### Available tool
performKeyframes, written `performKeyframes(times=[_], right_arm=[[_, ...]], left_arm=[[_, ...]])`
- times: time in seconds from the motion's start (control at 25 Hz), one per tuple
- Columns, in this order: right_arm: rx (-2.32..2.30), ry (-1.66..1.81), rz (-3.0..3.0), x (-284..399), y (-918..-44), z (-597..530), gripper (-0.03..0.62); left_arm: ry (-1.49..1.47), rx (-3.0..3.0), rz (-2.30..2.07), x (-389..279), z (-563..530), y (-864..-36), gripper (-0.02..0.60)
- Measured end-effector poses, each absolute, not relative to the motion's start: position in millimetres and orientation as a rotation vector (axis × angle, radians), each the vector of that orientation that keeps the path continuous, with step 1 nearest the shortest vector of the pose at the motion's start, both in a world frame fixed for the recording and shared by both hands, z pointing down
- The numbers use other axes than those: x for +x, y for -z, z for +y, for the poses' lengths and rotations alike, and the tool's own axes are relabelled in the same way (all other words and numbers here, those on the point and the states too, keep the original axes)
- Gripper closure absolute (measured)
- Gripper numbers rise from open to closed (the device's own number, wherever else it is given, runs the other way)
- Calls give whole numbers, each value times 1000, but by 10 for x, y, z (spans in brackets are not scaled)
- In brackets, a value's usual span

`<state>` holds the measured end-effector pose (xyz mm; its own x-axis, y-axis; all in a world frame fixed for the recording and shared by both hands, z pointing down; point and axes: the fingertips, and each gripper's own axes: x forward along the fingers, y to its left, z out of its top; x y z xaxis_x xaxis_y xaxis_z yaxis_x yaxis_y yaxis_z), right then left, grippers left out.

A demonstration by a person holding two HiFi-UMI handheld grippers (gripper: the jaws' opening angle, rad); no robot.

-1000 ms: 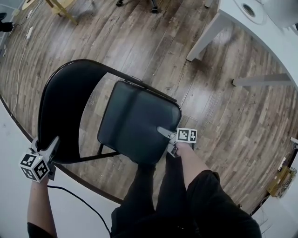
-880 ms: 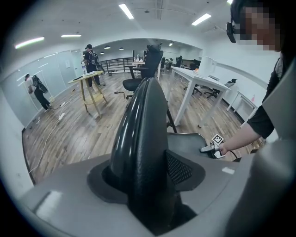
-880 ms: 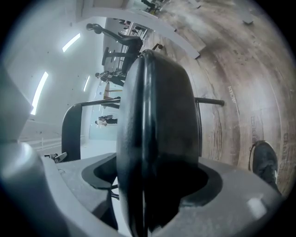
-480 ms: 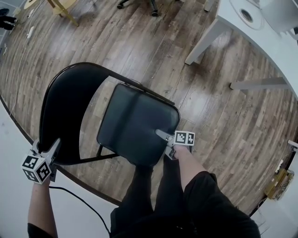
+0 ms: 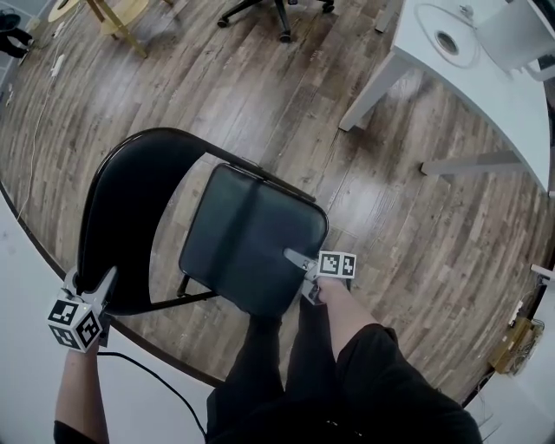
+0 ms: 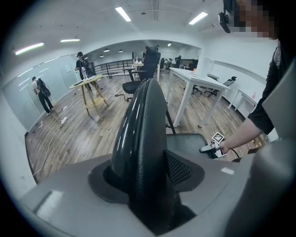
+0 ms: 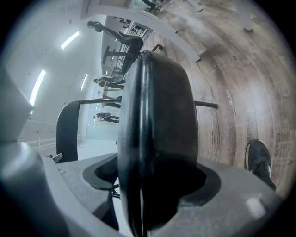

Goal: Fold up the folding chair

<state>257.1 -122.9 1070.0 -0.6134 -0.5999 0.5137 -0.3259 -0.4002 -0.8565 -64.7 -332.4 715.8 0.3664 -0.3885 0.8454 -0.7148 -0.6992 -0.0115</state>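
A brown wood floor [image 5: 260,87] holds the black folding chair [image 5: 251,243], not folded yet. The left gripper [image 5: 89,283] squeezes the chair back [image 5: 130,217] at its near left edge. The right gripper [image 5: 300,276] squeezes the seat [image 5: 247,234] at its near right edge. Both have just pinched a little tighter.

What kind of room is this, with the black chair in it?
Probably a big shared office or workshop: long white desks, a rolling office chair and strip lights on the ceiling, over a wooden floor.
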Motion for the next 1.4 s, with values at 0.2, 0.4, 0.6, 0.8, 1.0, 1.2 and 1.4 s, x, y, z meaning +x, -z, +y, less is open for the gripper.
performKeyframes(times=[0.2, 0.4, 0.6, 0.8, 1.0, 1.2, 1.4], right_arm=[[-1282, 2138, 1596, 2536, -10558, -1251, 226], [-1293, 2138, 1598, 2509, -10381, -1302, 248], [-1295, 2140, 1603, 2472, -10207, -1361, 274], [-1298, 2139, 1606, 2418, -10040, -1436, 291], [-1308, 2145, 1601, 2384, -9897, -1486, 307], [-1323, 2146, 1596, 2356, -9779, -1506, 321], [-1342, 2153, 1577, 2327, -9667, -1498, 335]], left_arm=[[-1274, 2283, -990, -590, -3243, -7044, 350], [-1272, 2297, -1000, -492, -3162, -6901, 362], [-1256, 2297, -998, -425, -3090, -6789, 383], [-1253, 2303, -1003, -394, -3065, -6675, 391], [-1257, 2317, -1006, -315, -2998, -6601, 400], [-1270, 2326, -1007, -250, -2930, -6529, 403], [-1274, 2340, -992, -144, -2815, -6469, 413]])
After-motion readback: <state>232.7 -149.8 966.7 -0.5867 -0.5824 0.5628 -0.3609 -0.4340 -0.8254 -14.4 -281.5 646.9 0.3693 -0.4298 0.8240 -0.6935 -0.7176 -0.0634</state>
